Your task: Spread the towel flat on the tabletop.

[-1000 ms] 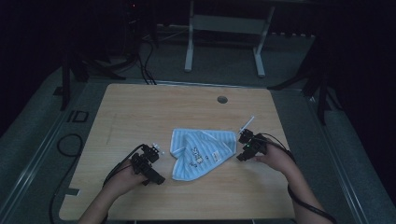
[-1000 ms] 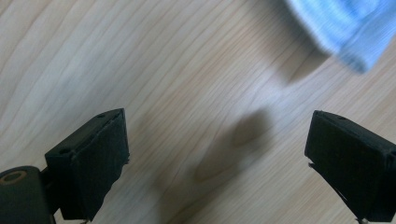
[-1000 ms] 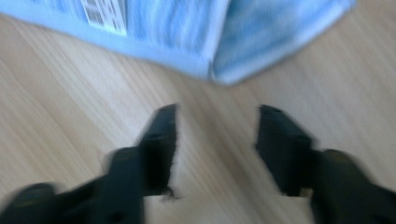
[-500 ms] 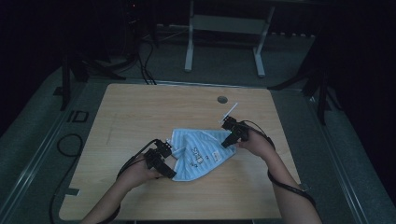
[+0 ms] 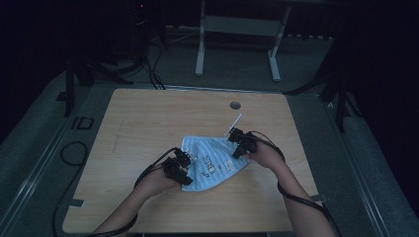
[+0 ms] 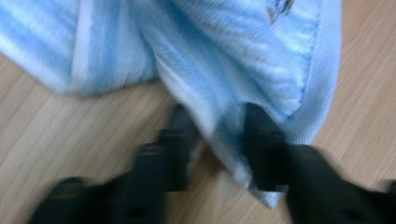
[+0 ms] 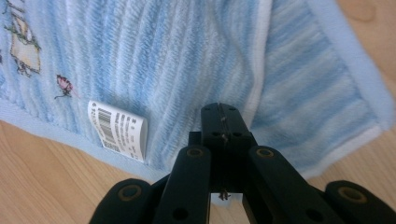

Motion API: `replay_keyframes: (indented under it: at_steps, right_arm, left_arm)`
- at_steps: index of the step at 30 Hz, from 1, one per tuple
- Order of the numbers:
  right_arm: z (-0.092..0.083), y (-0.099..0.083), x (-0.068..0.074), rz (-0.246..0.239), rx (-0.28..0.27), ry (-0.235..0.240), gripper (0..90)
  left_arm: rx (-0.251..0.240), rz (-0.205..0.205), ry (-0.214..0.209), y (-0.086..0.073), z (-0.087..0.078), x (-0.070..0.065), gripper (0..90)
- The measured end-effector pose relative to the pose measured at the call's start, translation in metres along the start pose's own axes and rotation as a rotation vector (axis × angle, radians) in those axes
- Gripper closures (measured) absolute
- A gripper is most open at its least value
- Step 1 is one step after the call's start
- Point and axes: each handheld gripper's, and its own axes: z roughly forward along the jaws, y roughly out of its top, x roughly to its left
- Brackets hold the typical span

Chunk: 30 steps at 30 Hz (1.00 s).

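Two grippers meet a blue striped towel (image 5: 212, 163) mid-frame on the tabletop (image 5: 148, 118): left gripper (image 6: 217, 140) fingers straddle a fold, right gripper (image 7: 223, 116) fingers pressed together over its edge.

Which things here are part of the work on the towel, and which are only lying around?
In use:
- blue striped towel
- left gripper, open around a towel corner
- right gripper, jaws together at the towel's edge

Lying about:
- table frame behind
- floor cables
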Motion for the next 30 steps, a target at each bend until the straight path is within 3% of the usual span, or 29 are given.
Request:
replay_keyframes:
  at_steps: [2, 6, 11, 12, 13, 16, 20, 23, 24, 25, 30]
  right_arm:
    - [-0.004, -0.002, 0.000, 0.004, -0.015, -0.005, 90.0]
    - [-0.016, -0.009, 0.000, 0.001, -0.057, -0.015, 90.0]
    - [-0.021, -0.019, -0.002, 0.005, -0.047, -0.004, 90.0]
    - [-0.020, -0.021, -0.005, 0.018, -0.032, 0.004, 84.0]
    - [-0.017, -0.022, -0.007, 0.035, -0.032, 0.010, 71.7]
    - [-0.007, -0.023, -0.011, 0.067, -0.010, 0.026, 57.6]
    - [0.006, -0.022, -0.009, 0.081, 0.024, 0.058, 57.8]
    - [0.007, -0.020, -0.006, 0.054, 0.027, 0.052, 74.7]
    - [0.007, -0.020, -0.006, 0.054, 0.027, 0.052, 74.7]
    - [-0.004, -0.021, -0.005, 0.060, -0.016, 0.028, 83.6]
    - [-0.019, -0.024, -0.007, 0.064, -0.047, 0.009, 85.7]
  left_arm:
    - [-0.012, 0.007, 0.007, 0.002, 0.000, -0.003, 86.1]
    - [-0.018, 0.029, 0.028, 0.004, -0.003, -0.008, 87.8]
    - [-0.019, 0.029, 0.025, 0.004, -0.006, -0.008, 87.9]
    - [-0.026, 0.027, 0.030, 0.004, -0.007, -0.008, 87.8]
    - [-0.034, 0.017, 0.029, 0.004, -0.007, -0.007, 87.8]
    - [-0.034, 0.019, 0.021, 0.004, -0.008, -0.007, 87.8]
    - [-0.029, 0.017, 0.015, 0.004, -0.006, -0.006, 87.7]
    - [-0.034, 0.012, 0.014, 0.003, -0.006, -0.005, 87.7]
    - [-0.034, 0.012, 0.014, 0.003, -0.006, -0.005, 87.7]
    - [-0.037, 0.009, 0.020, 0.003, -0.007, -0.004, 87.7]
    - [-0.058, 0.001, 0.028, 0.003, -0.011, -0.003, 87.8]
